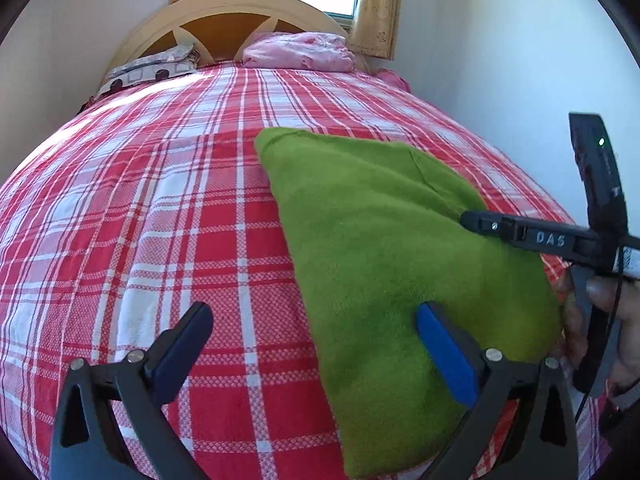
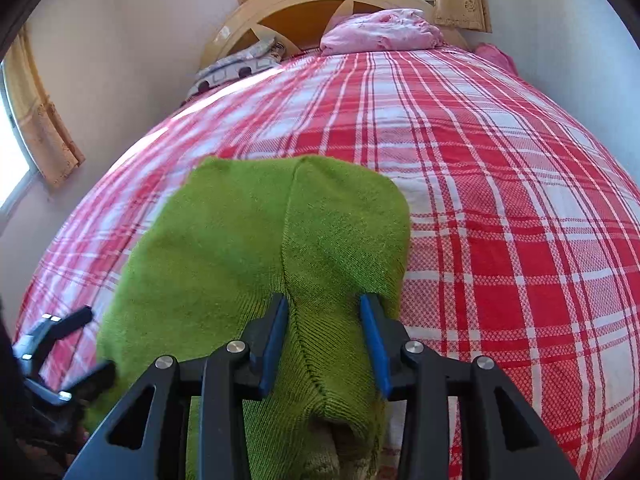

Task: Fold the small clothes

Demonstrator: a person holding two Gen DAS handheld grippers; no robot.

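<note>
raised letters "das" stand on the right tool (image 1: 476, 222).

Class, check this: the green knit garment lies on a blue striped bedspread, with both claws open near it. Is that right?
Not quite. The bedspread is red-and-white plaid, not blue striped, as the left wrist view shows. The green knit garment does lie on it, with the left claw and right claw open.

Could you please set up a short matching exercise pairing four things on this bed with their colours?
Things:
1. garment
2. bedsheet
3. bundle at the headboard
4. curtain

Colours:
A. pink
B. yellow
C. green
D. red and white plaid

Pairs: 1-C, 2-D, 3-A, 4-B
</note>
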